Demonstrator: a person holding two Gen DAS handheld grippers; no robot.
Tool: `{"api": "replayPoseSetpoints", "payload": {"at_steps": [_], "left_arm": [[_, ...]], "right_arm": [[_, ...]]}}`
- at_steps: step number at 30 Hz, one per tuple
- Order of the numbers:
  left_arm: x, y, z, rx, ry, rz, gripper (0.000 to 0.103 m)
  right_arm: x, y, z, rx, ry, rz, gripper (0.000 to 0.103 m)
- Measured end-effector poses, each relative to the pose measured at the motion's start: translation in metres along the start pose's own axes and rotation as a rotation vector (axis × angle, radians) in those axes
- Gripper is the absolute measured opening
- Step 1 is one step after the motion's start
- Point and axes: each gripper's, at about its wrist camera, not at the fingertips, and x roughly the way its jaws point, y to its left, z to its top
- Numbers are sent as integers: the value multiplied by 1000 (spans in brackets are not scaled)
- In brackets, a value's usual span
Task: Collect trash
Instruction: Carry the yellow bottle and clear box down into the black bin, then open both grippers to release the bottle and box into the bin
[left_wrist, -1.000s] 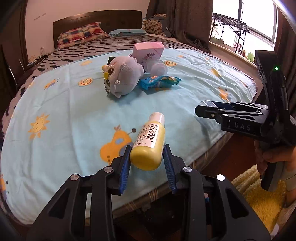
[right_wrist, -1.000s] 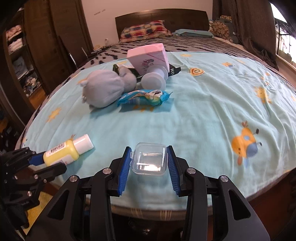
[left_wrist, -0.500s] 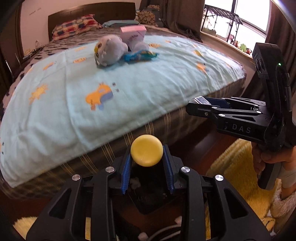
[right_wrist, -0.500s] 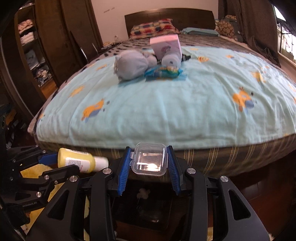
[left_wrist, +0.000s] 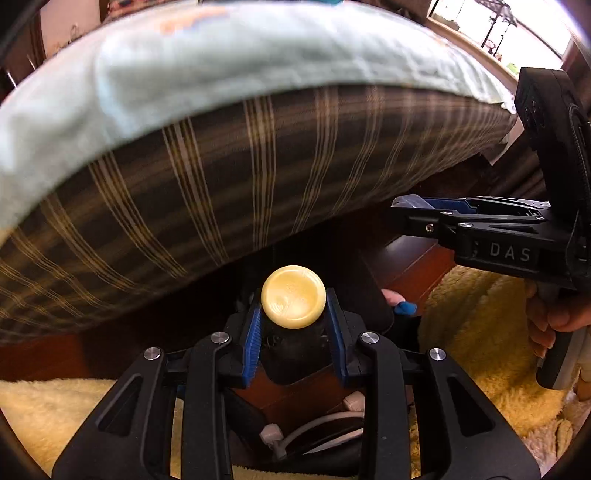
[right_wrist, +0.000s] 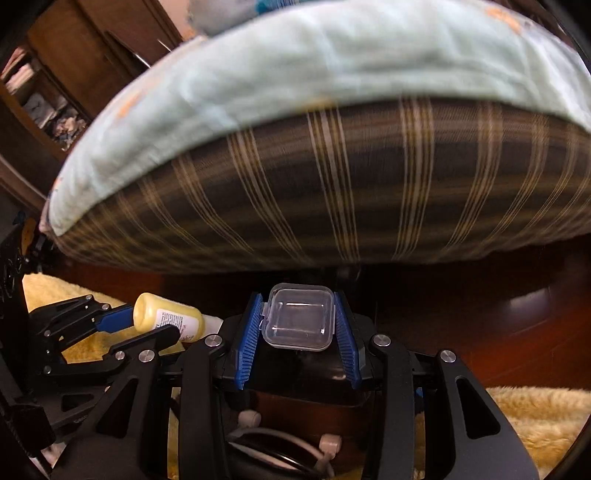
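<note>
Bottle (left_wrist: 293, 296): we pinch it in our left gripper (left_wrist: 293, 332), base toward the camera, low beside the bed (left_wrist: 221, 155).
Plastic box (right_wrist: 300, 316): we clamp it in our right gripper (right_wrist: 298, 334), above the dark floor (right_wrist: 480, 314).
Rug (left_wrist: 476, 332): yellow, fluffy, under both.

Ahead of you the bed (left_wrist: 221, 177) side walls off the way forward. Open floor (right_wrist: 498, 317) lies below its edge. Your right gripper (left_wrist: 410, 216) crowds the left gripper (left_wrist: 293, 328) on its right side.
</note>
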Motion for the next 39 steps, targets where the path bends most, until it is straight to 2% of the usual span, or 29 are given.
{"api": "replayPoseSetpoints", "payload": {"at_steps": [5,8,17,21,25,29,33,35,39], "left_arm": [[28,6,-6,-30,75,-43,30],[33,9,-5,-35,77,-63,30],[39,10,-6,-38,81,-52,30],[38,13,-7,-41,78,-57,35],[34,16,-6,-50,71,-49,38],[30,22,-7,-52,57,-38,47],[16,22,-3,-54,36,-25,67],[3,20,0,-44,21,1,70],[-39,23,16,-35,-64,19,78]], "right_arm": [[15,4,-4,-16,28,-25,40],[23,7,-6,-19,35,-14,40],[35,9,-6,5,23,-16,42],[32,5,-3,5,20,-19,52],[26,-5,0,18,9,-25,57],[20,-11,2,25,-7,-32,65],[-2,-18,8,42,-55,0,70],[-24,-19,15,39,-102,16,71],[-74,-21,40,-7,-226,-17,75]]}}
